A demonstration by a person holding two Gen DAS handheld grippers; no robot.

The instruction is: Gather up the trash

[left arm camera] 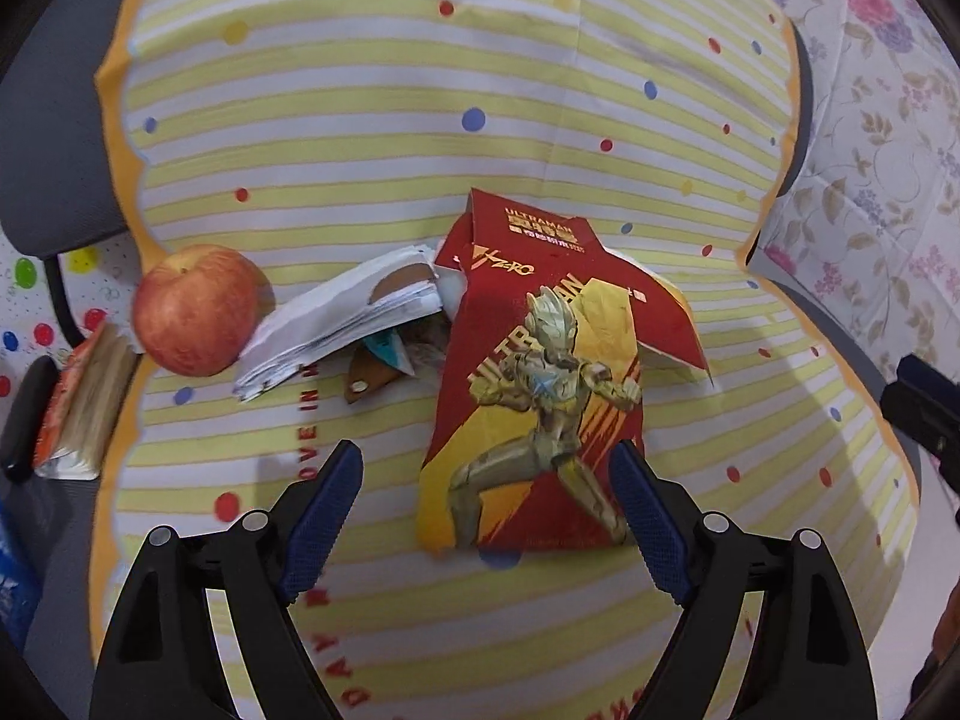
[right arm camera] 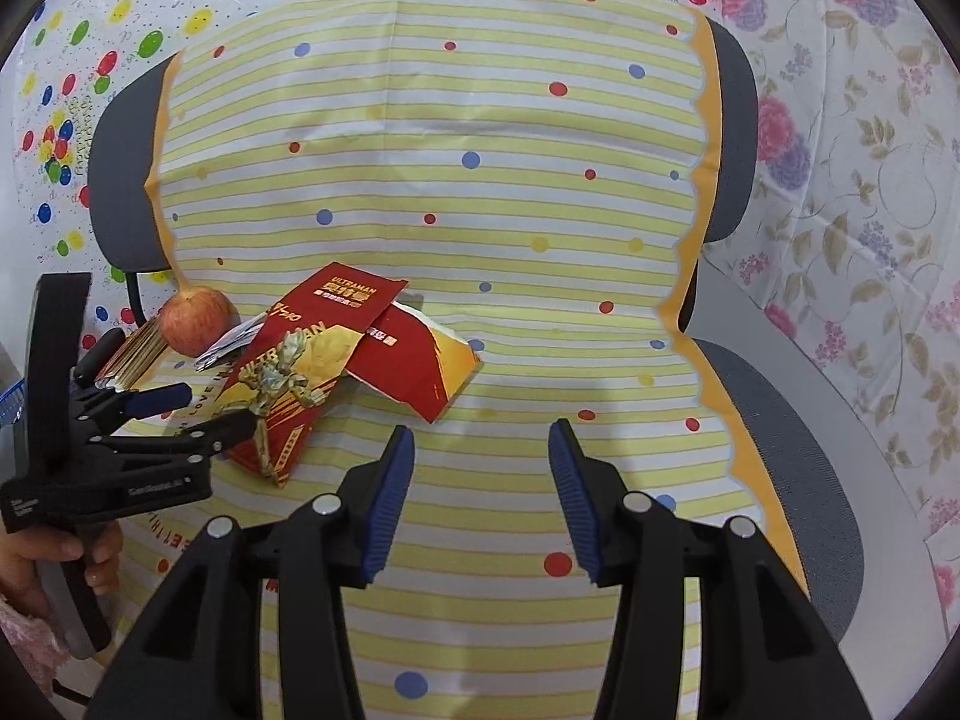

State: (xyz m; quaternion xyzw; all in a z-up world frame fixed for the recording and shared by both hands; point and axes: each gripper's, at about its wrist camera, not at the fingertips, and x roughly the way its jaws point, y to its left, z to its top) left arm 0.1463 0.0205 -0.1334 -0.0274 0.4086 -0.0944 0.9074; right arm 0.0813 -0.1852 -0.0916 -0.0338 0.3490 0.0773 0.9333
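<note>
The torn red Ultraman wrapper (left arm camera: 534, 384) lies at frame centre on the striped cloth (left arm camera: 420, 120), its lower end between the left gripper's (left arm camera: 486, 516) wide jaws, while the right gripper (right arm camera: 483, 498) gapes empty.

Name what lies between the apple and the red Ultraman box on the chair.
A stack of torn white paper lies between the apple and the red Ultraman box, touching the apple; clearest in the left wrist view.

striped yellow-and-white cloth (right arm camera: 480, 210) with coloured dots, draped over grey office chair (right arm camera: 798, 420). red apple (left arm camera: 195, 309) resting on cloth near its left edge, just beside book (left arm camera: 81, 402) with orange cover lying half off the cloth. floral sheet (right arm camera: 852, 180) at right, polka-dot sheet (right arm camera: 120, 30) behind left.
</note>
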